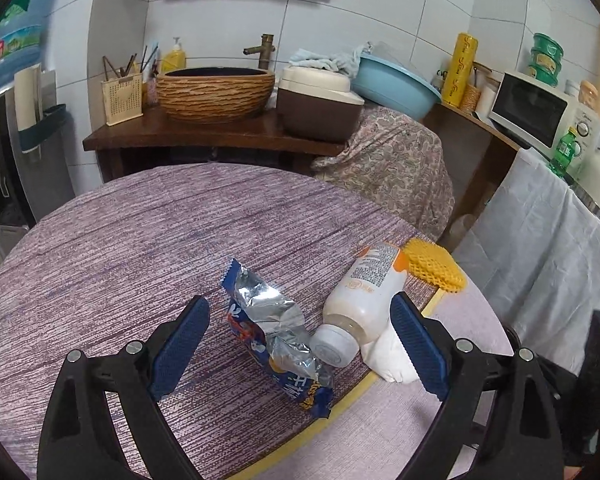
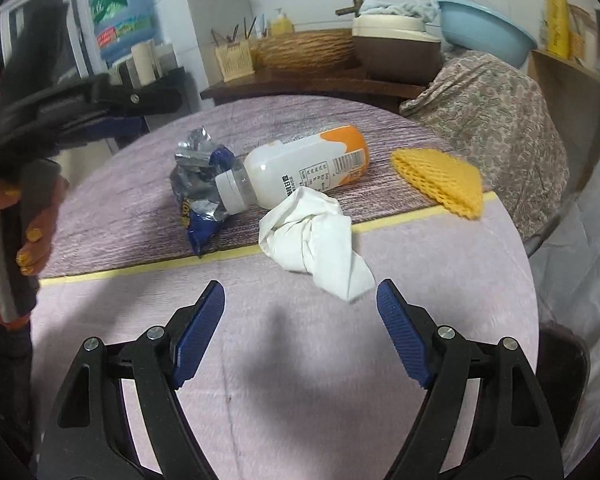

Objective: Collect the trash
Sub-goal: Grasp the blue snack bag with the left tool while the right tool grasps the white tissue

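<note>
Trash sits bunched near the desk [image 2: 440, 280] edge, along a yellow tape line: wrapper [image 1: 276, 332], bottle [image 1: 360, 296], tissue [image 2: 316, 236], yellow foam net [image 2: 440, 176]. No bin in view, so I cannot tell where it goes.

Left gripper [image 1: 300, 344]: jaws wide, straddling the wrapper and the bottle's cap end, holding nothing. Right gripper [image 2: 300, 328]: jaws wide, empty, just short of the tissue.

My read: first pick not yet made. I'd take one item per grasp. For the left, shift toward the wrapper alone and close on its crumpled middle; catching the bottle's neck too would likely roll it. For the right, ease forward and pinch the tissue's raised fold.

Wrapper: blue, torn open, foil inside showing, crumpled. Bottle: white with orange base, capped, lying on its side, touching wrapper and tissue. Tissue: white, wadded. Net: flat, a little apart.
</note>
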